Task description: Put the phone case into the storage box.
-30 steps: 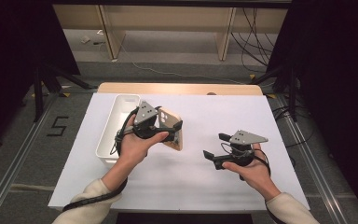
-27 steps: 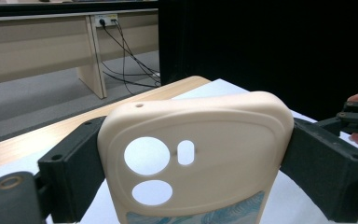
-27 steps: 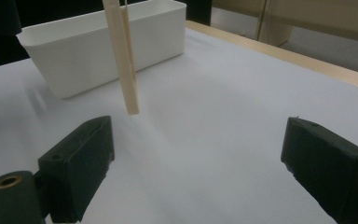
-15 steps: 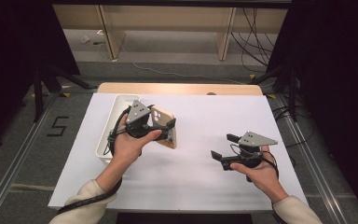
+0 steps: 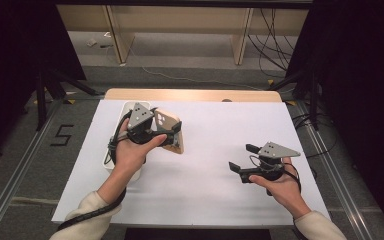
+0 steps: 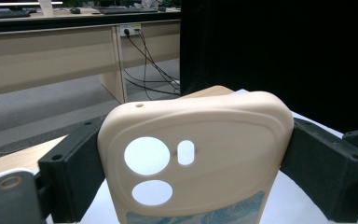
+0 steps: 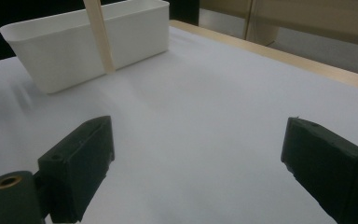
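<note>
Overhead, the left gripper (image 5: 172,137) clamps a case (image 5: 169,129) beside the bin (image 5: 121,142) at ten o'clock; its own view shows camera holes. Right gripper (image 5: 240,157), released, has bare sheet (image 5: 220,130) around.

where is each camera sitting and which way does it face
high view: above the person's side, looking forward and down on the table; both forearms, left tongs, right tongs.
left gripper view: on the left tongs, looking along black jaws clamped on the phone case.
right gripper view: on the right tongs, jaws open, facing the white bin.
shared: case and bin.
</note>
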{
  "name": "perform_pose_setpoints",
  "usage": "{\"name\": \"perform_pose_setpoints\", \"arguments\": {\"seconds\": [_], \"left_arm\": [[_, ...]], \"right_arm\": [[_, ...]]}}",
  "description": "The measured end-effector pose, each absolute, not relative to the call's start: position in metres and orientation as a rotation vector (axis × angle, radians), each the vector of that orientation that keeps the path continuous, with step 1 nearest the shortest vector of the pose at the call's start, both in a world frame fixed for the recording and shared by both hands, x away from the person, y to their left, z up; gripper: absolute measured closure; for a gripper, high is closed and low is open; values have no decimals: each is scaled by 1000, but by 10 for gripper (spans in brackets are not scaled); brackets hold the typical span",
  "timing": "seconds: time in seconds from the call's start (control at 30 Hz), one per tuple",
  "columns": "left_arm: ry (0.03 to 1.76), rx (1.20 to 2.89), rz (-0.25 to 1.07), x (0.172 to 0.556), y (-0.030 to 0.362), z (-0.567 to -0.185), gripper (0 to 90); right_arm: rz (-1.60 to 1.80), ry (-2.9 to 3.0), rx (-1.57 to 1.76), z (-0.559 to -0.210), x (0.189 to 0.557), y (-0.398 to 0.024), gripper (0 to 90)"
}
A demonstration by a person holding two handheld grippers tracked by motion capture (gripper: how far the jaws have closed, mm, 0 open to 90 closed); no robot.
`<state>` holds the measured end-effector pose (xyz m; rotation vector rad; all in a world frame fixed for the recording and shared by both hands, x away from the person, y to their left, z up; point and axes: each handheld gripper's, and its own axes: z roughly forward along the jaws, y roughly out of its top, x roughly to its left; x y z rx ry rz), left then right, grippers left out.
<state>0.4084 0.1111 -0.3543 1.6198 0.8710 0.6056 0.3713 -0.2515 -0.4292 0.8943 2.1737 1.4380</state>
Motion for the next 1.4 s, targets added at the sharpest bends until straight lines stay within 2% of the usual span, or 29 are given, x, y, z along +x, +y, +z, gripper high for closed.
{"name": "perform_pose_setpoints", "arguments": {"seconds": [1.4], "left_arm": [[919, 1570, 662, 413, 138, -335, 109]], "right_arm": [[1439, 2160, 908, -432, 371, -258, 103]]}}
